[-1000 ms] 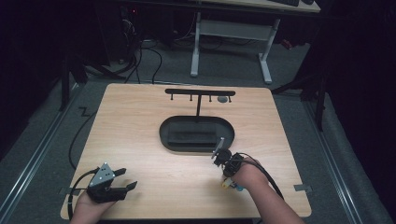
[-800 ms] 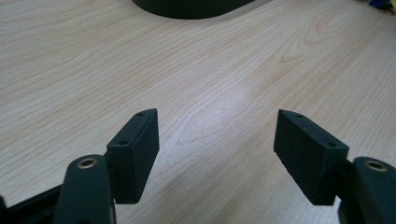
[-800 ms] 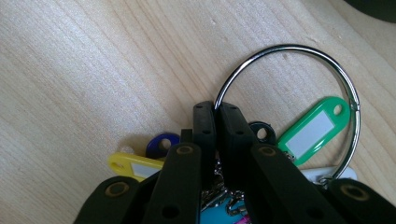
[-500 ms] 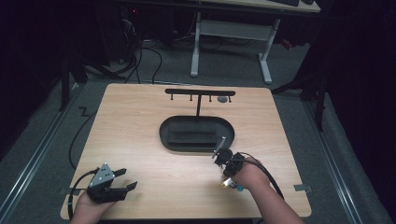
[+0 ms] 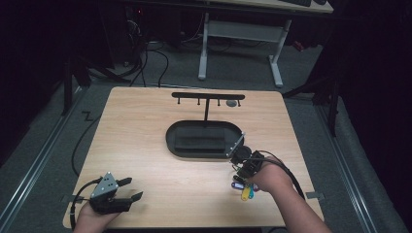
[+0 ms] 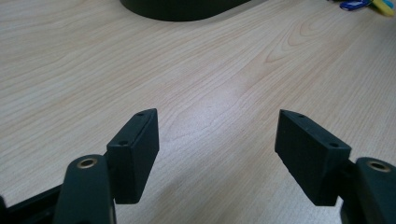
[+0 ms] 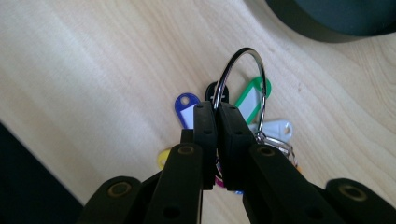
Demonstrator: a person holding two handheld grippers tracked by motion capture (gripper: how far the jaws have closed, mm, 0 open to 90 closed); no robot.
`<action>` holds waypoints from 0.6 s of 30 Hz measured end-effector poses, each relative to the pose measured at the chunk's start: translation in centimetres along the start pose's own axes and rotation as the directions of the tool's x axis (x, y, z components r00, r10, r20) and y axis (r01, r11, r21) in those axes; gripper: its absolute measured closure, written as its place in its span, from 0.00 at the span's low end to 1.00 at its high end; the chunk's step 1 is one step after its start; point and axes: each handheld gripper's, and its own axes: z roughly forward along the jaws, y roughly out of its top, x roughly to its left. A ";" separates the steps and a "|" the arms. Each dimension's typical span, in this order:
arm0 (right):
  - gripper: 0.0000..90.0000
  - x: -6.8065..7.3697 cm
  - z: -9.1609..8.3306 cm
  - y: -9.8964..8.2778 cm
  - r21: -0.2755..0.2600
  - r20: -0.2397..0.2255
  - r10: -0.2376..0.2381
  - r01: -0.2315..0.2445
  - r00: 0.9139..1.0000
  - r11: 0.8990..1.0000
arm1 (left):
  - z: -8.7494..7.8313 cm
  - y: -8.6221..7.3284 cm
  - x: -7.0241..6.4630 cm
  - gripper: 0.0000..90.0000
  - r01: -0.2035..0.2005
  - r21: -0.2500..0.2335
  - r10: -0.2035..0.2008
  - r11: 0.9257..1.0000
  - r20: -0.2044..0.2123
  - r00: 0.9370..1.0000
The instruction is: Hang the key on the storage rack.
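**Operator:** Currently, what is the status of the key ring (image 7: 247,74)?

**Technician:** It is pinched at its lower arc between the pressed-together jaws of the right gripper (image 7: 217,109). In the right gripper view the metal loop stands up above the jaw tips, and the coloured tags (image 7: 252,100) (blue, green, white, yellow) hang below it. In the high view the bunch (image 5: 243,187) sits at the near right of the table (image 5: 145,145), just under the hand.

**Operator:** What has changed in the last second?

**Technician:** The right gripper has risen from the tabletop, and the ring has come up with it. The grip has stayed closed throughout. Whether every tag has left the wood cannot be determined.

**Operator:** Significance for the work?

**Technician:** Judged from this, pickup is complete and transport begins. The likely destination is the black hook rack (image 5: 208,96) at the far centre, behind the oval black tray (image 5: 171,141). One small object (image 5: 232,103) already hangs at the right end of the rack.

**Operator:** Pose of the right hand?

**Technician:** The forearm enters from the near right edge. The gripper points away from the person and toward the near right rim of the tray.

**Operator:** And the left?

**Technician:** The left gripper (image 5: 131,189) rests at the near left corner, unmoved. Its jaws are spread wide with nothing but bare wood between them, as the left gripper view confirms (image 6: 217,135). It is well apart from the ring.
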 end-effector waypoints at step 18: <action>0.98 -0.5 -5.3 -1.8 -0.047 0.054 0.025 -0.023 0.998 0.999 | 0.3 0.3 -0.2 0.34 -0.032 0.010 0.032 0.999 0.001 0.999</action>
